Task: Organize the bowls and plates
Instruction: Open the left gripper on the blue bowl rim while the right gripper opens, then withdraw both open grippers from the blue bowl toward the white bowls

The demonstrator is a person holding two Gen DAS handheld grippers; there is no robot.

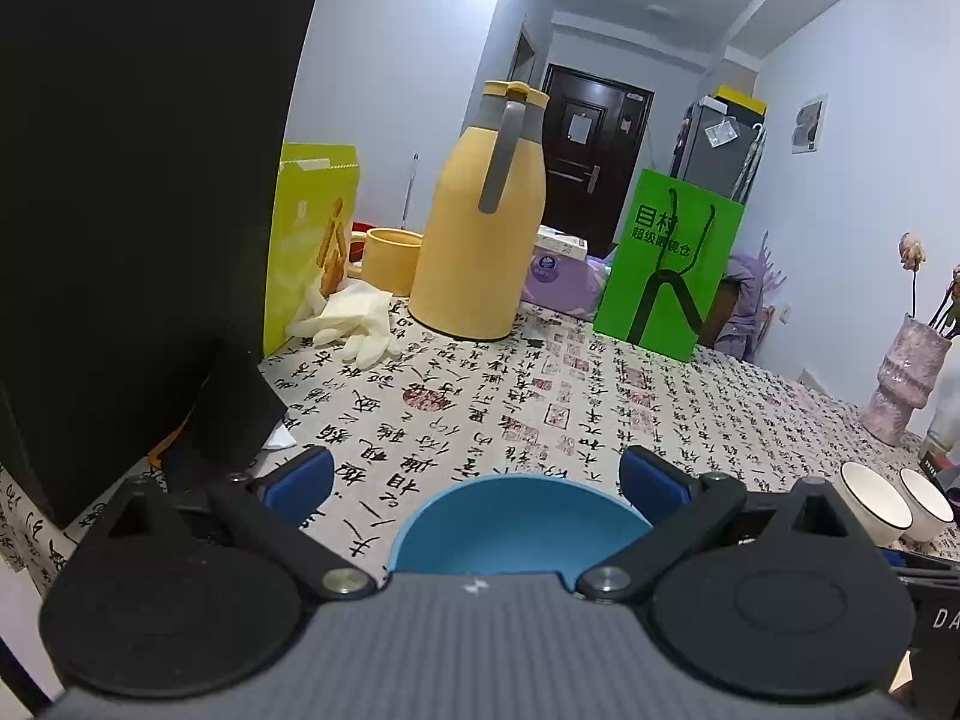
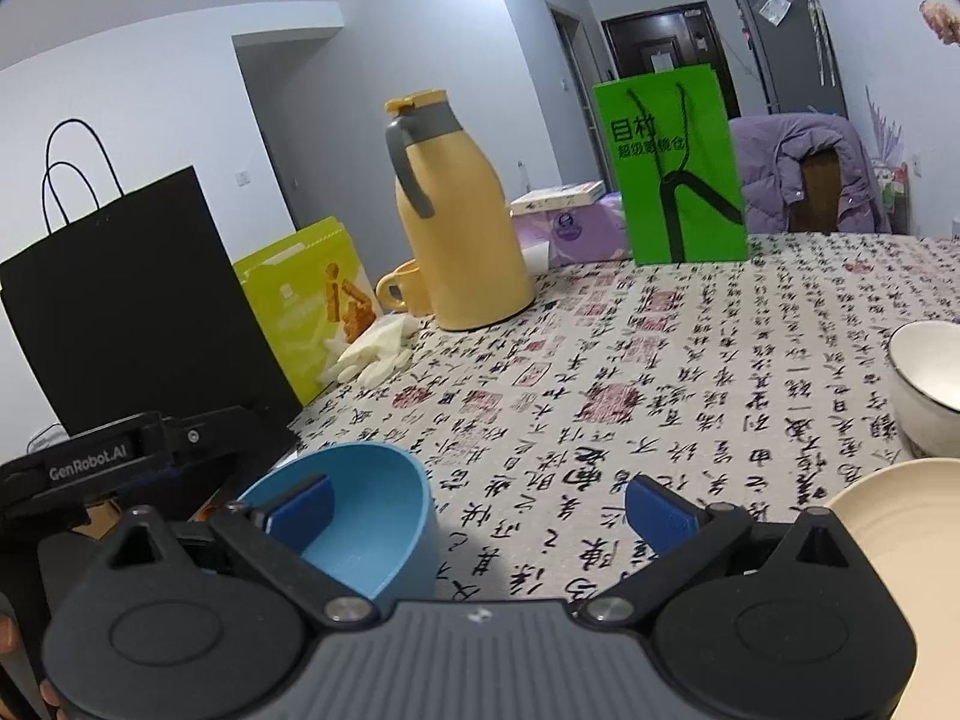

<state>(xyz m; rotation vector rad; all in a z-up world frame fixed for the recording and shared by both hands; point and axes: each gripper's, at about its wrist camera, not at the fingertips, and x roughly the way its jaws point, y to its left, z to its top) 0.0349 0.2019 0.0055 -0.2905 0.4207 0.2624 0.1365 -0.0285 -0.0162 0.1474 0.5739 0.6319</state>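
Observation:
A blue bowl [image 1: 516, 525] stands on the calligraphy tablecloth right in front of my left gripper [image 1: 477, 480], which is open with its blue pads on either side of the bowl's far rim. In the right wrist view the same blue bowl [image 2: 360, 516] sits at lower left. My right gripper [image 2: 480, 507] is open and empty; its left pad overlaps the bowl in view. Two white bowls [image 1: 870, 507] stand at the right. One white bowl [image 2: 927, 384] and a cream plate [image 2: 900, 534] lie at the right wrist view's right edge.
A yellow thermos jug [image 1: 480, 228], a yellow mug [image 1: 390, 261], a green paper bag [image 1: 669, 267], a black paper bag [image 1: 120, 210], a yellow-green snack box [image 1: 312, 240], white gloves [image 1: 354, 324] and a pink vase [image 1: 903, 384] stand around the table.

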